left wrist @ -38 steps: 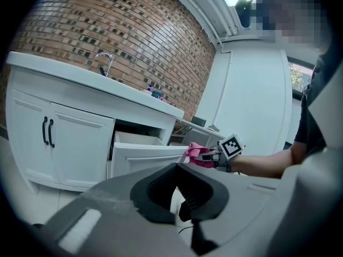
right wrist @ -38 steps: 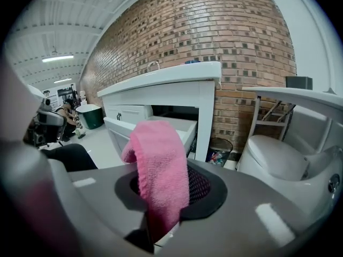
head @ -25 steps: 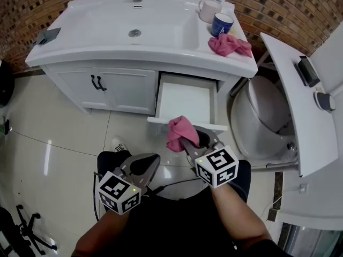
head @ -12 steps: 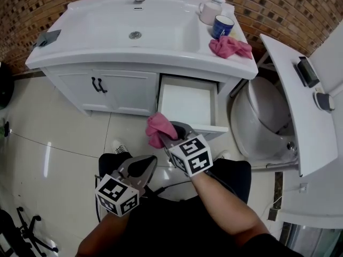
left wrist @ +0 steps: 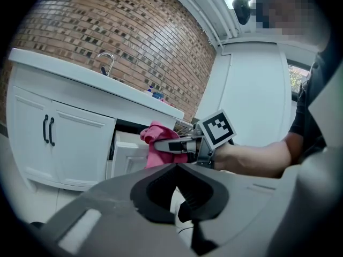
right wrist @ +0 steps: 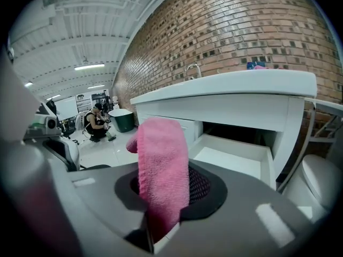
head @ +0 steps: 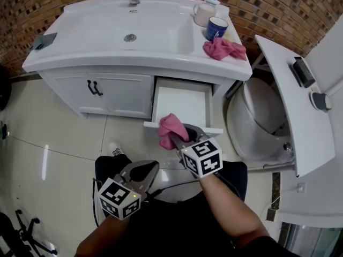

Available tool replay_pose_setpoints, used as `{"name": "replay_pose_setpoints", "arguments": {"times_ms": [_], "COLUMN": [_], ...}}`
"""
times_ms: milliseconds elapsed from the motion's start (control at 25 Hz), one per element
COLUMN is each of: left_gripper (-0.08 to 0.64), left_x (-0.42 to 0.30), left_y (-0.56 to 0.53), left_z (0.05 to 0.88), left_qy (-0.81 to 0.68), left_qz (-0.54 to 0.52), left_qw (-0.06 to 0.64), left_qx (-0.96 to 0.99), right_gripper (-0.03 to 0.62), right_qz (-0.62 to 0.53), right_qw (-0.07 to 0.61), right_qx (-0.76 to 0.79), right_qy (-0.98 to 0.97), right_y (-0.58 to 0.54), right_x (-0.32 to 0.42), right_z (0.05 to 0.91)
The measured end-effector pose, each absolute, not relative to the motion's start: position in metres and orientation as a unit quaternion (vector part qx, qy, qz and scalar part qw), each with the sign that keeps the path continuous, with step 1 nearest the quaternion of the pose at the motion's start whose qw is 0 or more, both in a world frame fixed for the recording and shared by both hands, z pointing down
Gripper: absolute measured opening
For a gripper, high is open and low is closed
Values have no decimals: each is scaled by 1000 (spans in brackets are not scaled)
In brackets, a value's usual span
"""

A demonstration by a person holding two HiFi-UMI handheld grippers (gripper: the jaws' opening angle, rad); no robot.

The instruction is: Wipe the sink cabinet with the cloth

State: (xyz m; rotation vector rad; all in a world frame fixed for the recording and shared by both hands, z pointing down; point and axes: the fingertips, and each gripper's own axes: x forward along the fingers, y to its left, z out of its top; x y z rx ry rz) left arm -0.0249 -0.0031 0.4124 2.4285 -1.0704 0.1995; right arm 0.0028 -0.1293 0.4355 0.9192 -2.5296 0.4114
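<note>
Head view: right gripper (head: 176,138) clamps one cloth (head: 169,125), second cloth (head: 224,48) aside

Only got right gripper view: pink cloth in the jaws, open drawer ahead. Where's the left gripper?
Observer: Left gripper is shut, empty, low beside the right gripper, clear of the cabinet.
Operator: Cloth on the drawer front?
Observer: Head view shows the cloth over the drawer's front edge; contact unclear.
Operator: Countertop?
Observer: Second pink cloth beside a blue mug, right end in head view.
</note>
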Motion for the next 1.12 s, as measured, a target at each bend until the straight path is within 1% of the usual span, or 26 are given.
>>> {"name": "replay_pose_setpoints", "arguments": {"times_ms": [840, 1120], "left_gripper": [5, 5], "left_x": [-13, -9], "left_y": [-5, -7], "left_z": [404, 402], "left_qy": [-391, -391], "left_qz": [87, 89], "left_qw": [228, 225], "left_qx": [888, 888], "right_gripper": [95, 95], "right_qz": [184, 193], "right_qw": [192, 193], "right_qx": [383, 410], "right_qy": [-884, -871], "right_y": [-137, -137], "right_x": [85, 126], "right_z": [438, 440]}}
